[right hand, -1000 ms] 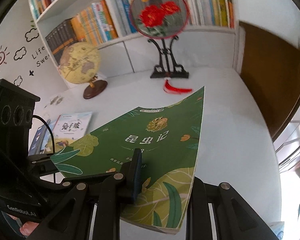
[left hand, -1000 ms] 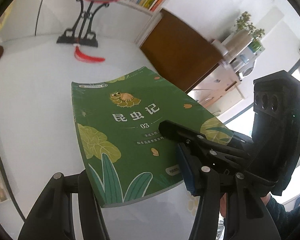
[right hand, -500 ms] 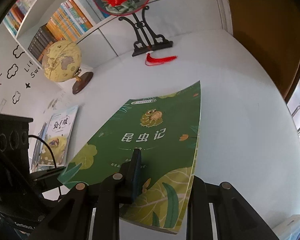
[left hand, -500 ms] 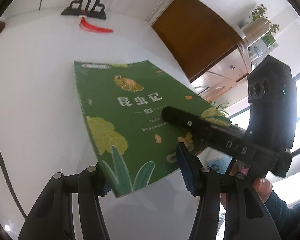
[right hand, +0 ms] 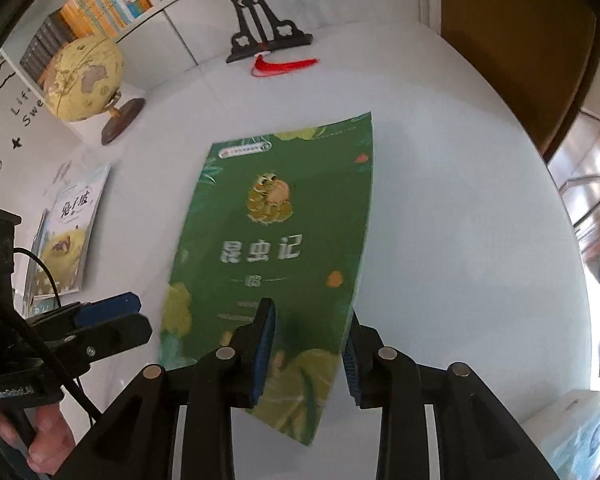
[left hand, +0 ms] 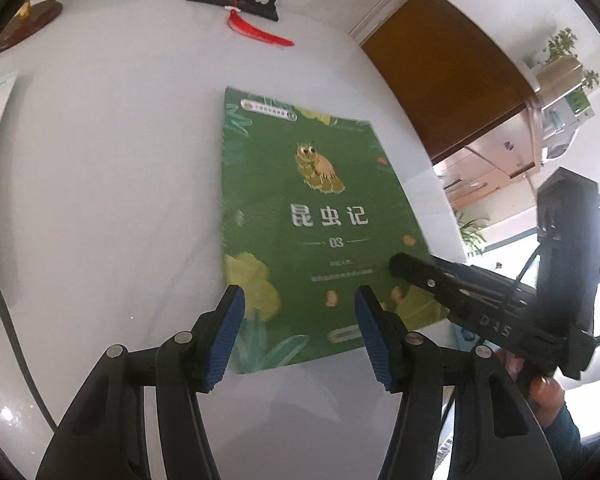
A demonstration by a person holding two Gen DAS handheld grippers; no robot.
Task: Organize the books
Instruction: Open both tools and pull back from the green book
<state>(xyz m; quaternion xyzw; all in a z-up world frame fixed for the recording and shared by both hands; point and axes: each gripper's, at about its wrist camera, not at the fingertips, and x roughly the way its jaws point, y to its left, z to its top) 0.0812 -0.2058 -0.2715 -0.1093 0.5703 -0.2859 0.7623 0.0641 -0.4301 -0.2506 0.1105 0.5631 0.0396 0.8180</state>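
Note:
A green book with an insect and white Chinese title (left hand: 316,216) lies flat on the white table; it also shows in the right wrist view (right hand: 276,240). My left gripper (left hand: 300,332) is open and empty, hovering over the book's near left corner. My right gripper (right hand: 306,352) is open over the book's near right corner, one pad over the cover, the other at the book's right edge. The right gripper shows in the left wrist view (left hand: 440,280), resting low over the book's right corner. The left gripper shows in the right wrist view (right hand: 104,316), left of the book.
A stack of books with a pale cover (right hand: 70,236) lies at the table's left. A globe (right hand: 84,80) and a black fan stand (right hand: 260,32) with a red tassel (left hand: 256,34) stand at the back. Bookshelves (right hand: 96,8) behind. A brown cabinet (left hand: 448,76) is to the right.
The book has gone from held tilted above the table to lying flat. My right gripper has opened and let it go. Both grippers have tipped down toward it.

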